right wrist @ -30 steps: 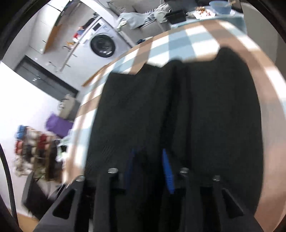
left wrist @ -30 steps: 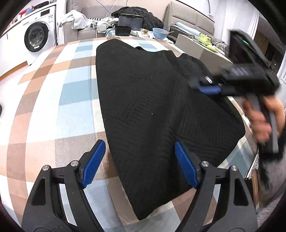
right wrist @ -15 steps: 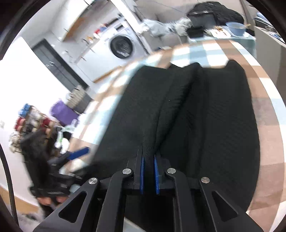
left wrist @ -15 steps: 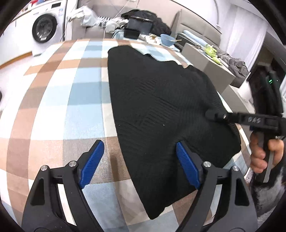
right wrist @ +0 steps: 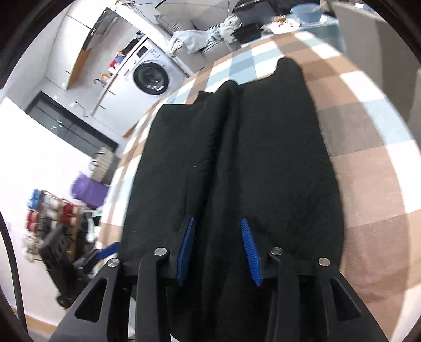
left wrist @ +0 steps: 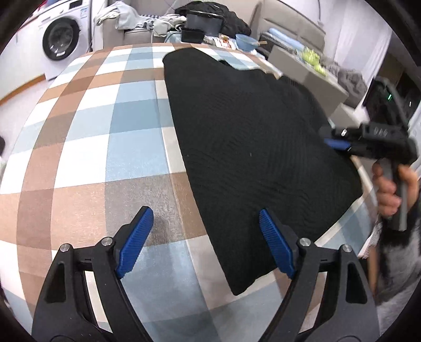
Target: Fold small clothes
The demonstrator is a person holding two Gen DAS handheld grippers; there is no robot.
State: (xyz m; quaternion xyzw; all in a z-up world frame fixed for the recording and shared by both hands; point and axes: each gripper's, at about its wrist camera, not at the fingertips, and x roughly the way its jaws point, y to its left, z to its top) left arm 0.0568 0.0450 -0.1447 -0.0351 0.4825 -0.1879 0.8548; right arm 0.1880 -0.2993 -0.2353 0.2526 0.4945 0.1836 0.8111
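A black knitted garment [left wrist: 250, 136] lies spread on the checked tablecloth [left wrist: 100, 136], with one side folded over so a ridge runs along its length [right wrist: 226, 147]. My left gripper [left wrist: 205, 242] is open and empty, hovering over the garment's near left edge. My right gripper [right wrist: 218, 247] has its jaws parted, with the fold's edge lying between the blue pads [right wrist: 248, 244]; I cannot tell whether the pads touch it. The right gripper also shows in the left wrist view [left wrist: 342, 143] at the garment's right edge, held by a hand.
A washing machine [left wrist: 63, 39] stands beyond the table at the left. A sofa with piled clothes [left wrist: 136, 21], a black tray [left wrist: 201, 25] and a blue bowl [left wrist: 246, 42] lie past the far end. The table's right edge [left wrist: 363, 171] runs close by the garment.
My right gripper was shut on the fold half a second ago and its jaws have now opened. My left gripper stayed open and drifted slightly left over the garment's near edge.
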